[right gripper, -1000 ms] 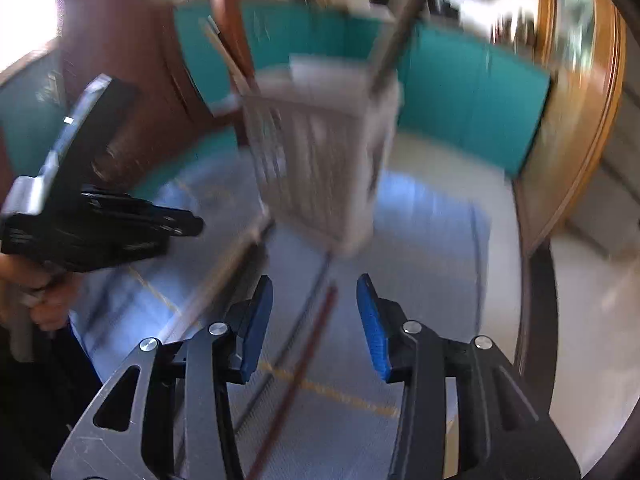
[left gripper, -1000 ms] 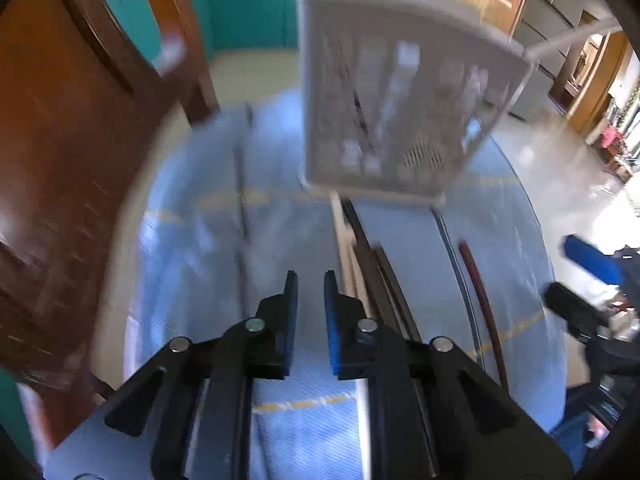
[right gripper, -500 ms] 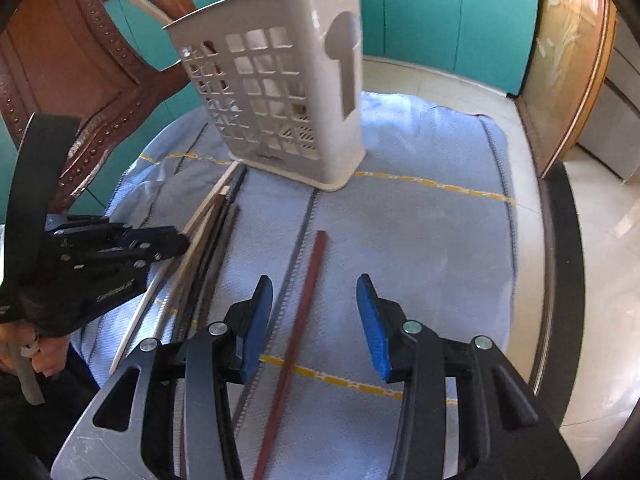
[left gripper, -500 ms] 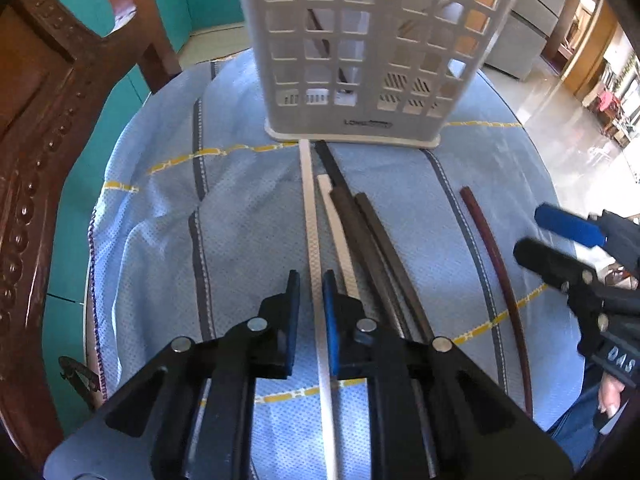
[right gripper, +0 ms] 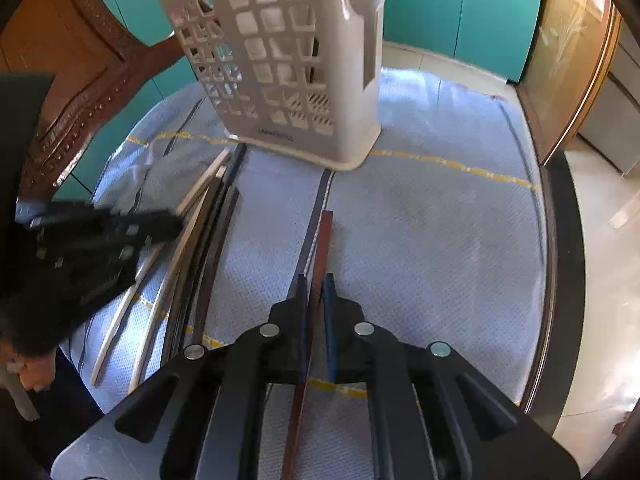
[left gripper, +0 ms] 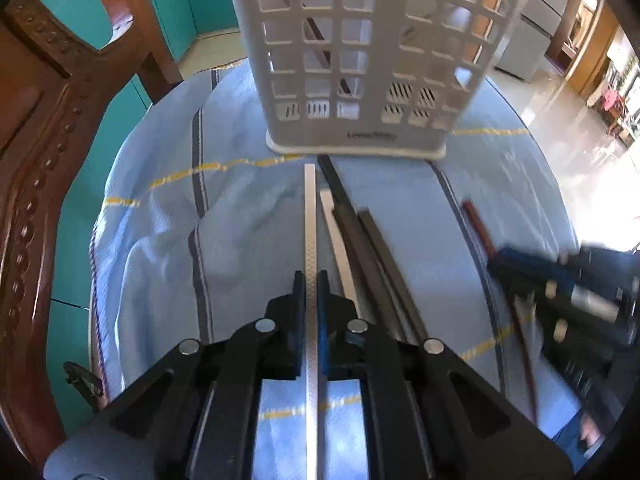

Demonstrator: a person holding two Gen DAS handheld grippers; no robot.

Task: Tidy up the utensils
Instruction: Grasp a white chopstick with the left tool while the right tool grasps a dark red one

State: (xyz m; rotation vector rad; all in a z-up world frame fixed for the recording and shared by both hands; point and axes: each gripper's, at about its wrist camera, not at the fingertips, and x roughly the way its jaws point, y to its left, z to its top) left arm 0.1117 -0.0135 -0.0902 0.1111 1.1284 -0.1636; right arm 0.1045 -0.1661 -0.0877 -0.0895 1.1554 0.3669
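A white lattice utensil basket (left gripper: pixel 360 56) stands at the far side of a blue cloth (left gripper: pixel 248 232); it also shows in the right wrist view (right gripper: pixel 288 64). My left gripper (left gripper: pixel 311 280) is shut on a white chopstick (left gripper: pixel 309 216) that points at the basket's foot. Beside it lie another white chopstick (left gripper: pixel 334 224) and several dark chopsticks (left gripper: pixel 372 248). My right gripper (right gripper: pixel 316 280) is shut on a reddish-brown chopstick (right gripper: pixel 325 236), which also shows in the left wrist view (left gripper: pixel 476 224).
A carved wooden chair (left gripper: pixel 44 152) stands close at the left of the table. Teal cabinets (right gripper: pixel 460 8) are behind. The right gripper (left gripper: pixel 560 292) appears blurred at the right of the left wrist view. The table edge (right gripper: pixel 556 240) curves at the right.
Both grippers have dropped toward the cloth. The left has closed around the white chopstick. The right went from wide open to closed on the reddish-brown chopstick.
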